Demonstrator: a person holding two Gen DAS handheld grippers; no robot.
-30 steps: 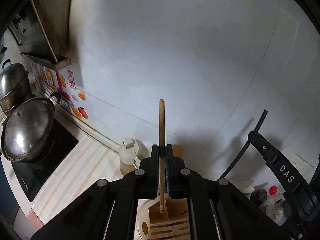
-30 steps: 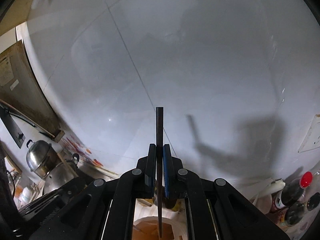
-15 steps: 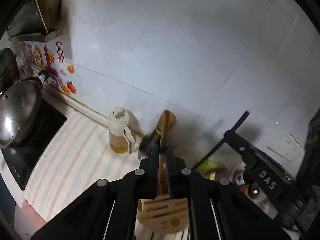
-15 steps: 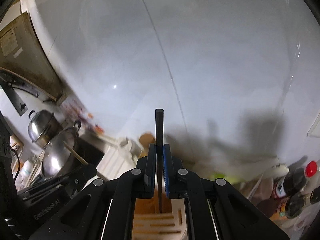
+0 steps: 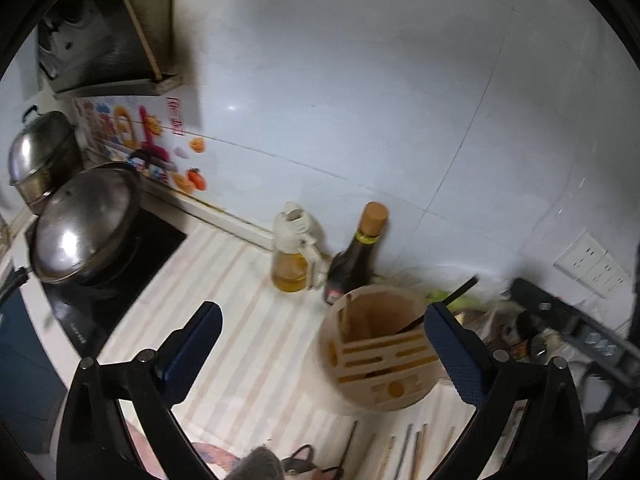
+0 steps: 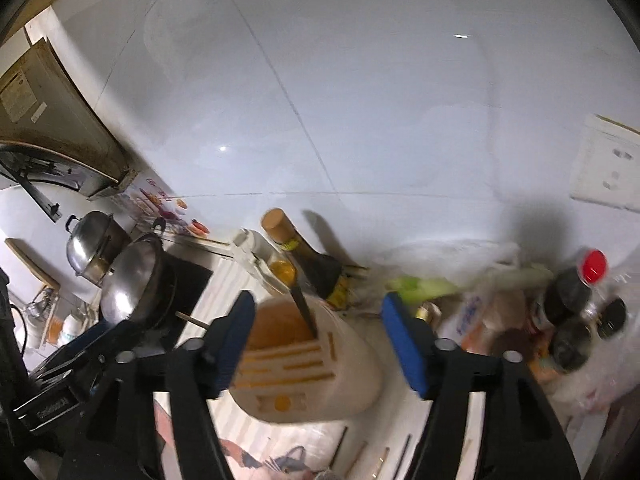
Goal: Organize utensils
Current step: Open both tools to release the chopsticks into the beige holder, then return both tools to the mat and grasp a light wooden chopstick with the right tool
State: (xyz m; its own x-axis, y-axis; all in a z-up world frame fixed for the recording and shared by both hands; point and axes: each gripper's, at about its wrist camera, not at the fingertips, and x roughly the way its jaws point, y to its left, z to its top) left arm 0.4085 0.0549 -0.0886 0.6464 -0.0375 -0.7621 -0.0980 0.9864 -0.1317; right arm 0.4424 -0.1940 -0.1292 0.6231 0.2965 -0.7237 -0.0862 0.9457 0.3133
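Both claws, left claw [image 5: 320, 338] and right claw [image 6: 318, 330], are opening, empty, above the utensil holder [image 5: 378, 350], 1 dark chopstick [image 6: 304, 306] inside.

Nothing reads clearly: red characters on the wall sticker [image 5: 175, 117], pale lettering on the cooktop's [image 5: 80, 330] front edge and the print on the other gripper's body [image 6: 51, 404] are all too blurred to make out.
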